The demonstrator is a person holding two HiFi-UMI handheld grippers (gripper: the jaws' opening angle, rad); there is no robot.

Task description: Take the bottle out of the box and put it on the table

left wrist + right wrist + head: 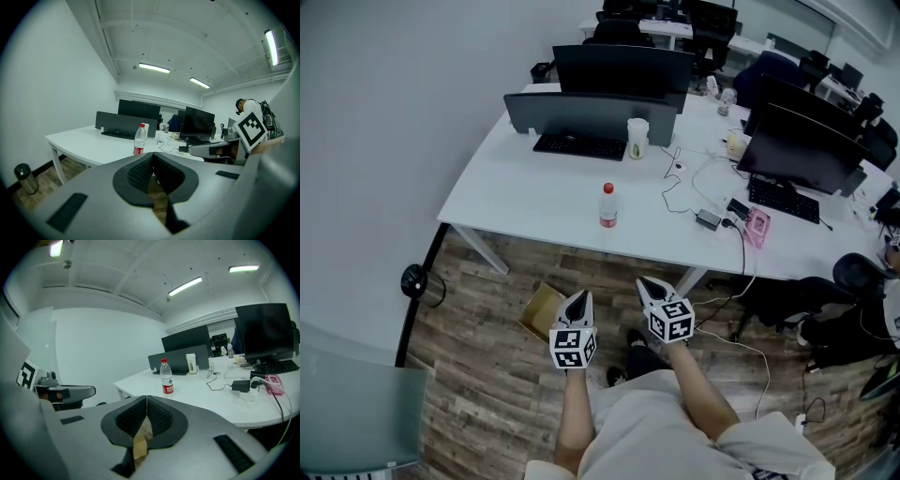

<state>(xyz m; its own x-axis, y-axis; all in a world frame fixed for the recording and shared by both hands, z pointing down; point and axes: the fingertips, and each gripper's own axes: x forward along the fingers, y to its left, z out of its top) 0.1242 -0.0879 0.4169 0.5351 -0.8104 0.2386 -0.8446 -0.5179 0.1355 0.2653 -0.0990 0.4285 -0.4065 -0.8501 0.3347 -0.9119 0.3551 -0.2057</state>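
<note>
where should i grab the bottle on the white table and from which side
Grip the bottle across its round body at the red label, coming in level from the table's near edge. It stands upright with bare tabletop in front, so probably nothing blocks that approach.

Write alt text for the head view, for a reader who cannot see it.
A red-capped plastic bottle stands upright on a white office table, near a keyboard and monitors. Below it, a person holds the left tool and the right tool, both shut and empty, above a wooden floor, with a cardboard box beside the left tool.
</note>
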